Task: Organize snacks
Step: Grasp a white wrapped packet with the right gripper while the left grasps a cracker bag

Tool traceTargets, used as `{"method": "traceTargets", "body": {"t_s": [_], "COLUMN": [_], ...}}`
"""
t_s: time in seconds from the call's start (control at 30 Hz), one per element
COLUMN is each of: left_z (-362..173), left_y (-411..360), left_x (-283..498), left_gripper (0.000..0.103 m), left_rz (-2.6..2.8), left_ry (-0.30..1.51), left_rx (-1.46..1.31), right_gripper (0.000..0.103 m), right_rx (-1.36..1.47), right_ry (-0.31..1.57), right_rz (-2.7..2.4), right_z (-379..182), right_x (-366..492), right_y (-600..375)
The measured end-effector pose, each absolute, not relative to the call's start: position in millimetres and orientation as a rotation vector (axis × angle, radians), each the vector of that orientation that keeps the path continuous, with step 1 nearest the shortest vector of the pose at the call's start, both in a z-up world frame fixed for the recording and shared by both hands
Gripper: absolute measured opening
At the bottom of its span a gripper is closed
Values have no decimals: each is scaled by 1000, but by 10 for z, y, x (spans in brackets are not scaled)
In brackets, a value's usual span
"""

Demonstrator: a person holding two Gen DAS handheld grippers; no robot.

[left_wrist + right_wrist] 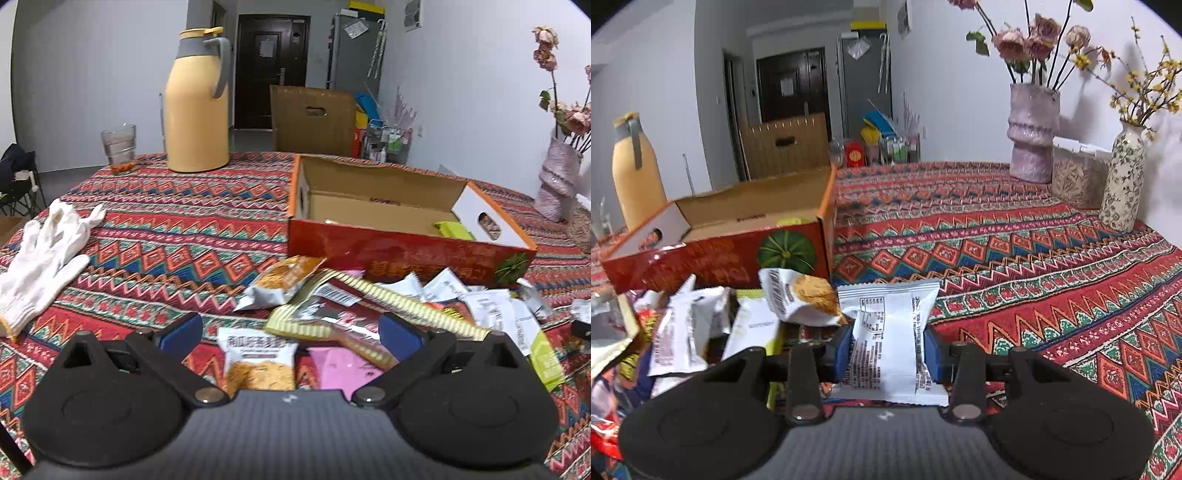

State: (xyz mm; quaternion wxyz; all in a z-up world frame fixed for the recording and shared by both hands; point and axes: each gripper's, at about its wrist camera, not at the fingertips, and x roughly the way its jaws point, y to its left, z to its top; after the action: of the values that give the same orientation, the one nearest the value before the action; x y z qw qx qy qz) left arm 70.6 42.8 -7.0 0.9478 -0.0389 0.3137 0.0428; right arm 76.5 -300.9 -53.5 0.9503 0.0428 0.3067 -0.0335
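Between the blue pads of the right claw [889,347] sits a white snack packet [892,332], and the pads press its two sides in, so the claw is pinching it. The packet is a flat pillow pouch with crimped ends, its back up, showing black print and a small table of figures. Its long axis runs along the claw's fingers, one crimped end towards the camera, the other pointing away towards the open cloth. It sits at the right edge of a heap of snack packets [690,328] just in front of a red cardboard box [713,254] printed with a green pumpkin. The left claw [291,328] is spread wide above packets in the same heap, gripping nothing. The table [1034,258] wears a red zigzag-patterned cloth. On it stand a yellow thermos jug [195,110], a glass [119,147], white gloves [44,254] and vases of dried flowers [1032,136]. Behind are pale walls and a dark door [271,70].
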Motion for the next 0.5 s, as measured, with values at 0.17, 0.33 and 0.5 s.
{"method": "traceTargets", "body": {"t_s": [0.17, 0.33, 0.5], "left_z": [-196, -332, -425], "left_y": [552, 645, 556], "left_x": [705, 782, 876], "left_gripper": [103, 102, 89], "left_rz": [149, 201, 198], "left_ry": [697, 760, 796], "left_rx": [-62, -80, -51], "right_gripper": [40, 40, 40], "right_rx": [98, 102, 104], "right_ry": [617, 620, 626], "right_rz": [-57, -53, -51], "right_z": [-538, -559, -575], "right_x": [688, 657, 641], "right_y": [-2976, -2955, -2943]}}
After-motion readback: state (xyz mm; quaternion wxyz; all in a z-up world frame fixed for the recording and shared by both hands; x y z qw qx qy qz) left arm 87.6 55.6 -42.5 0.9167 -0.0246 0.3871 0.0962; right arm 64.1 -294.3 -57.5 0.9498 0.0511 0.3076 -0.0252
